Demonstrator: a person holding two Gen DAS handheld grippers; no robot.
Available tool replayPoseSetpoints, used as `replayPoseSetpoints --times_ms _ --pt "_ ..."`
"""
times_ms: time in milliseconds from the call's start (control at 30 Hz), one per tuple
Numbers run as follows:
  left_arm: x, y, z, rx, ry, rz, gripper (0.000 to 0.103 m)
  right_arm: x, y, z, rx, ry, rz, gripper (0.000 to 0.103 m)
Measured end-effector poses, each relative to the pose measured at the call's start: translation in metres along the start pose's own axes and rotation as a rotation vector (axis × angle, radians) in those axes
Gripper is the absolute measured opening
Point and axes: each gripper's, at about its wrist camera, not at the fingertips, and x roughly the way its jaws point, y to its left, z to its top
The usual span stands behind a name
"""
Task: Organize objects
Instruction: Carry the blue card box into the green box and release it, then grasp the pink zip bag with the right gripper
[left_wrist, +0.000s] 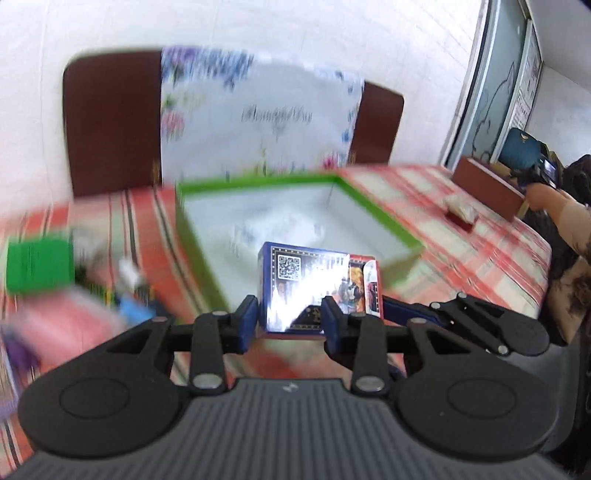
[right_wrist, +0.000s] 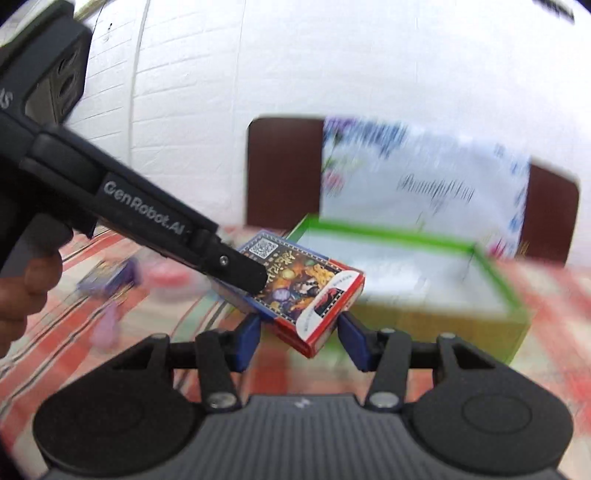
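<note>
A blue and red card box (left_wrist: 295, 280) with a QR code hangs above the striped tablecloth, just in front of the green-rimmed tray (left_wrist: 369, 206). My left gripper (left_wrist: 290, 319) is shut on its near end, a blue pad against each side. The right gripper's black fingers (left_wrist: 461, 317) reach in from the right. In the right wrist view the same card box (right_wrist: 306, 288) lies tilted between the pads of my right gripper (right_wrist: 301, 336), which press on its red end. One of the left gripper's fingers (right_wrist: 236, 266) lies across its top. The green-rimmed tray (right_wrist: 388, 232) is behind it.
Blurred small items lie at the left, among them a green block (left_wrist: 38, 264) and a pink thing (left_wrist: 66, 325). A brown chair (left_wrist: 110, 122) with a floral sheet stands behind the table. A brown box (left_wrist: 487, 184), a small packet (left_wrist: 460, 212) and a person's arm (left_wrist: 554, 210) are at the right.
</note>
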Motion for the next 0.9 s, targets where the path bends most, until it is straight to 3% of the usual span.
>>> replayPoseSetpoints --times_ms 67,133,167,233,333,400,533,667,700,767,800,900 --pt "0.015 0.000 0.014 0.001 -0.024 0.021 0.040 0.018 -0.010 0.011 -0.004 -0.008 -0.013 0.049" --pt "0.036 0.005 0.022 -0.010 -0.006 0.035 0.041 0.044 -0.017 0.016 -0.012 0.025 -0.040 0.059" --pt "0.047 0.007 0.025 -0.017 0.018 0.071 0.043 0.057 -0.022 0.016 -0.022 0.048 -0.073 0.068" --pt "0.060 0.014 0.028 -0.037 0.043 0.134 0.044 0.068 -0.037 0.016 0.008 0.067 -0.121 0.067" --pt "0.063 0.025 0.031 -0.065 0.011 0.171 0.044 0.064 -0.069 0.017 0.109 0.017 -0.132 0.067" --pt "0.071 0.027 0.032 -0.052 0.029 0.212 0.044 0.069 -0.083 0.016 0.114 0.034 -0.157 0.067" --pt "0.100 0.022 0.030 -0.011 0.105 0.334 0.044 0.093 -0.106 0.012 0.068 0.069 -0.264 0.066" --pt "0.127 0.034 0.019 -0.043 0.232 0.428 0.044 0.119 -0.149 0.003 0.117 0.142 -0.327 0.067" --pt "0.131 0.041 0.014 -0.072 0.271 0.439 0.046 0.128 -0.161 0.000 0.141 0.186 -0.318 0.068" --pt "0.125 0.050 0.010 -0.126 0.251 0.411 0.046 0.145 -0.183 -0.008 0.213 0.257 -0.258 0.066" --pt "0.122 0.050 0.009 -0.128 0.250 0.409 0.046 0.150 -0.189 -0.009 0.244 0.263 -0.225 0.053" --pt "0.107 0.053 0.005 -0.127 0.221 0.429 0.045 0.164 -0.182 -0.004 0.211 0.269 -0.201 0.050"
